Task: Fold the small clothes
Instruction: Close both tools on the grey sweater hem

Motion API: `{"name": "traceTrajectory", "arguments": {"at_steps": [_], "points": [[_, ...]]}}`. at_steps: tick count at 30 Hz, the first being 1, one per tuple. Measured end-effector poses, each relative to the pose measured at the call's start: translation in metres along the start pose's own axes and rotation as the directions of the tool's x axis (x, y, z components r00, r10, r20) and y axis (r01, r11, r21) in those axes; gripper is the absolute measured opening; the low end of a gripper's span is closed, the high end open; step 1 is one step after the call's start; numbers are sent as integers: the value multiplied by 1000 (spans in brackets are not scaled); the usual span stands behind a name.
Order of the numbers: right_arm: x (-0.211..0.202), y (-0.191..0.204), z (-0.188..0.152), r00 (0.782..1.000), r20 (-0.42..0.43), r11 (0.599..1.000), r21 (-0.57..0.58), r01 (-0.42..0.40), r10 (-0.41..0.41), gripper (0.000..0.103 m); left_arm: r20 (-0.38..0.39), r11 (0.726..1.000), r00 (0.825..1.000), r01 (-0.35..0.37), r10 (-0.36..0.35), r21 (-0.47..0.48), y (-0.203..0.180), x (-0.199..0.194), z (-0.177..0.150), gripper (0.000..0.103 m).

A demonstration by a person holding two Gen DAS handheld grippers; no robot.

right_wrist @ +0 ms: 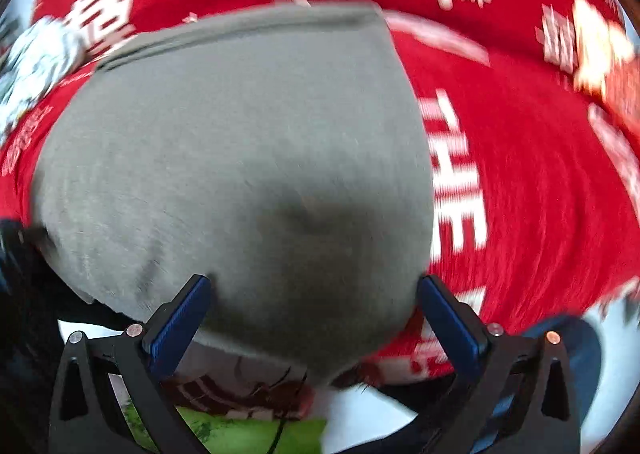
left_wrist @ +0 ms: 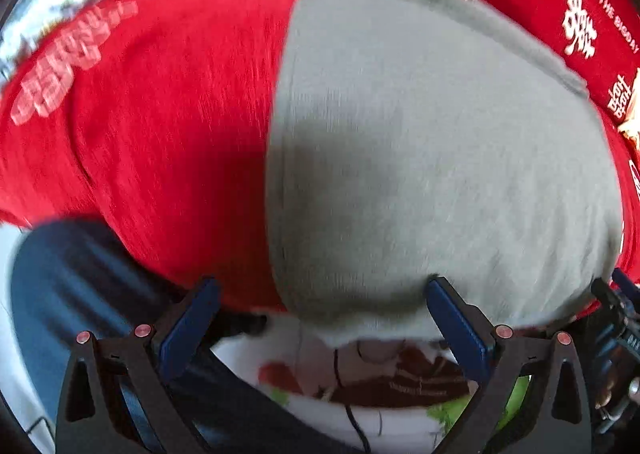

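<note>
A small grey garment [left_wrist: 420, 157] lies spread flat on a red cloth with white lettering [left_wrist: 168, 125], its hemmed edge at the far side. In the left wrist view my left gripper [left_wrist: 320, 290] stands open over the garment's near left edge, nothing between its blue pads [left_wrist: 192, 318]. The right wrist view shows the same grey garment [right_wrist: 240, 157] filling the middle, with my right gripper [right_wrist: 312, 286] open above its near right edge. The near hem hangs over the edge of the red cloth [right_wrist: 540, 173]. Both views are motion-blurred.
The other gripper's dark body [left_wrist: 616, 334] shows at the right of the left wrist view. Below the table edge are a person's blue trouser leg [left_wrist: 72, 294], a white-and-green patterned floor mat [right_wrist: 248, 434] and a thin black cable [left_wrist: 352, 414].
</note>
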State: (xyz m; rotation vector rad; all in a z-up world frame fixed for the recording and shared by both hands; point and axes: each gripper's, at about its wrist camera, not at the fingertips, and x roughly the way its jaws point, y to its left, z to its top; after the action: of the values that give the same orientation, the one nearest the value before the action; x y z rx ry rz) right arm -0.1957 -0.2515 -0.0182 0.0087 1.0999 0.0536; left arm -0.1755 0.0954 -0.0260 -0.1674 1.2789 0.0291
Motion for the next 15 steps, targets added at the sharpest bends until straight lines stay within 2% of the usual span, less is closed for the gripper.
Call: {"name": "traceTrajectory", "arguments": {"at_steps": [1,3,5,6,7,8,9,10,11,12,13,15], "points": [[6,-5,-1,999,-37,999,37,-22,24,103,-21,1000,1000,12,-12,4,-3,6,-3,103],[11,-8,-2,997,-59,997,69,-36,40,103,-44,999,999,19,-17,38,-14,13,-3,103],[12,-5,-3,998,-55,998,68,-16,20,103,-63,997,998,27,-22,76,-25,20,-2,101],[12,-4,-4,998,-55,998,63,-7,11,103,-68,997,997,40,-35,71,-28,22,-2,97],[11,0,-5,998,-55,999,45,-5,8,96,-62,996,997,45,-41,71,-32,20,-5,93],[10,6,-6,998,-55,1000,18,4,-3,90,-53,994,997,63,-58,88,-35,15,-7,76],[6,13,-8,999,-46,1000,-14,27,-28,75,-43,992,997,71,-67,102,-39,11,-12,53],[2,15,-8,999,-38,999,-29,13,-14,49,-27,990,997,72,-69,121,-42,5,-15,37],[-3,15,-8,999,-32,999,-38,-18,16,30,-11,987,997,74,-73,146,-46,-2,-19,16],[-8,12,-6,997,-30,997,-37,-67,66,13,12,984,997,68,-71,164,-49,-9,-22,16],[-15,9,-3,992,-20,992,-23,-125,124,13,34,983,997,60,-67,171,-50,-14,-23,15],[-26,3,1,983,20,983,-8,-183,183,13,79,982,993,73,-88,174,-50,-26,-21,15]]}}
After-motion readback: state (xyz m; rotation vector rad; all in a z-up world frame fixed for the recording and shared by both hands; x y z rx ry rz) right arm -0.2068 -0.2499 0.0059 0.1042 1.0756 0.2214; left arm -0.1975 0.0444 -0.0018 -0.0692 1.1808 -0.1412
